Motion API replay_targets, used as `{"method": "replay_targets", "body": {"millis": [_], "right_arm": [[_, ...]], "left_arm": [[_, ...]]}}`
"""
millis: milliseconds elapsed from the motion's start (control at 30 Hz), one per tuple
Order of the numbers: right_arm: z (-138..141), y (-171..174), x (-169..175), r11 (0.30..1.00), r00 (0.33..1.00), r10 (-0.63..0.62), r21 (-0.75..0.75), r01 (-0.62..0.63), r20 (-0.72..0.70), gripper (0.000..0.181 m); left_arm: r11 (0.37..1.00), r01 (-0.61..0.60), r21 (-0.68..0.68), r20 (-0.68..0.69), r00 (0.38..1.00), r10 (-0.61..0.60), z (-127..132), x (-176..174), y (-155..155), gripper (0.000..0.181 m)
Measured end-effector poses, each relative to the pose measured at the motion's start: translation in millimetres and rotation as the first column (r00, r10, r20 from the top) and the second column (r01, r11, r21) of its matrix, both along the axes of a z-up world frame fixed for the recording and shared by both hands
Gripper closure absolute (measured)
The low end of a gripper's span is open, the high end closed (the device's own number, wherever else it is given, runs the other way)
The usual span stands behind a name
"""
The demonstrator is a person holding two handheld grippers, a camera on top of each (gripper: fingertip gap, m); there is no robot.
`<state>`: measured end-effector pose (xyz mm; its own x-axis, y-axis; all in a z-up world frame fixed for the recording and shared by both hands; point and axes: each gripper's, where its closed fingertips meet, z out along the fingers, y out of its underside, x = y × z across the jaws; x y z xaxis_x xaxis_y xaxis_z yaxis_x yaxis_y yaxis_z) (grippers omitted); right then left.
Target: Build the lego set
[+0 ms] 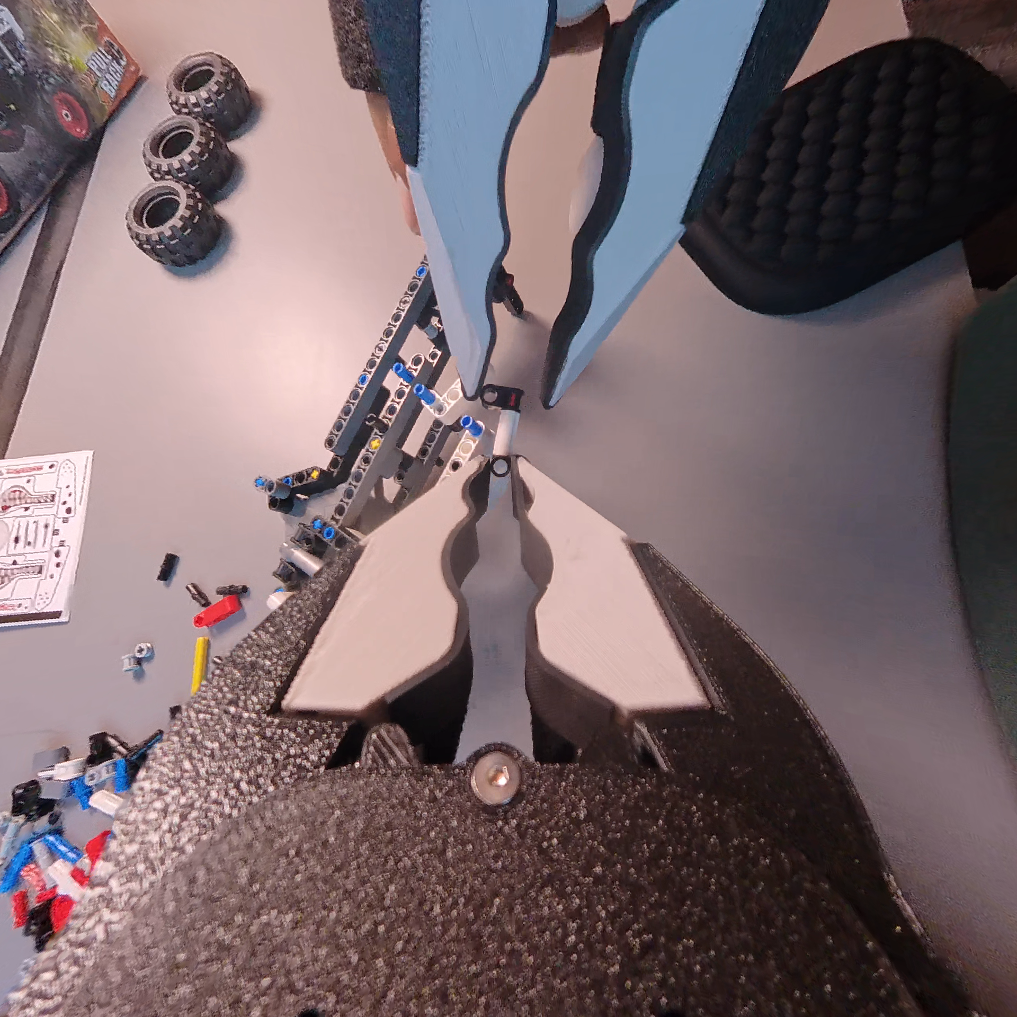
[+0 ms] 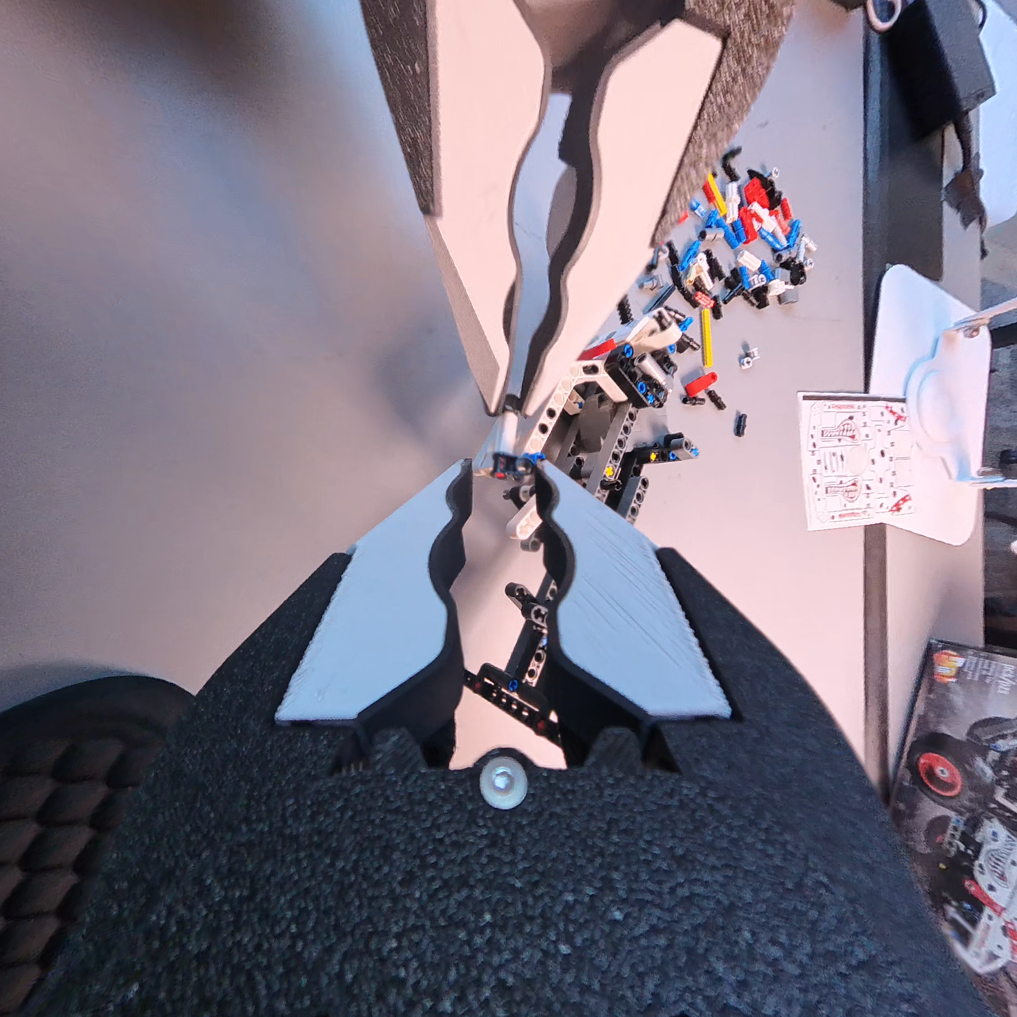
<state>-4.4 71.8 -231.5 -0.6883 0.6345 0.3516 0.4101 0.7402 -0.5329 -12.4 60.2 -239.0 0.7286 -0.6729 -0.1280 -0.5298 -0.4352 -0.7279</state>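
Left wrist view, starting at the left edge: printed set box (image 1: 49, 99) in the top corner, sticker sheet (image 1: 38, 539) lower down, and a heap of loose parts (image 1: 49, 825) in blue, red, white and black at the bottom, all lying on the grey tabletop (image 1: 220, 357). Just right of the box, three black tyres (image 1: 176, 165) in a row. Further right, a red piece (image 1: 217, 611) and a yellow axle (image 1: 199, 663) lying apart from the heap. Near the middle, the half-built grey and black frame (image 1: 385, 385) with blue pins, flat on the tabletop. At its right end, a short pale rod (image 1: 505, 435); cannot tell whether joined to the frame. Left tongs (image 1: 501, 468) pressed together on the near end of that rod. Black connector (image 1: 502, 396) on the rod's far end. Right tongs (image 1: 509, 399) coming in from the top, spread, one tip touching the connector and the other clear of it. Far right, a black padded seat (image 1: 853, 176).

Right wrist view, again from the left: seat (image 2: 55, 798) in the lower corner, then the spread right tongs (image 2: 503, 468) with the connector (image 2: 506, 462) between the tips. Just above, left tongs (image 2: 509, 410) pinching the rod (image 2: 503, 435). Right of these, frame (image 2: 594, 440), loose parts (image 2: 743, 242), sticker sheet (image 2: 853, 462), box (image 2: 957, 798).
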Motion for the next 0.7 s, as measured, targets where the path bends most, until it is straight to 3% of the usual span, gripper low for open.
{"method": "replay_targets", "body": {"millis": [100, 267, 700], "right_arm": [[6, -1, -2, 0.999, 1.0, 0.019, 0.039, -0.018, -0.006, 0.158], [3, 5, -4, 0.994, 1.0, 0.026, 0.105, -0.028, 0.014, 0.175], [7, 8, -13, 1.0, 1.0, 0.027, -0.003, -0.027, -0.006, 0.174]], "left_arm": [[0.999, 0.029, -0.02, -0.031, 0.999, -0.03, 3, 2, 4, 0.174], [0.999, 0.033, -0.019, -0.026, 0.999, -0.033, 10, 5, 13, 0.174], [0.998, 0.012, 0.068, 0.136, 0.99, -0.021, 24, 4, 16, 0.175]]}}
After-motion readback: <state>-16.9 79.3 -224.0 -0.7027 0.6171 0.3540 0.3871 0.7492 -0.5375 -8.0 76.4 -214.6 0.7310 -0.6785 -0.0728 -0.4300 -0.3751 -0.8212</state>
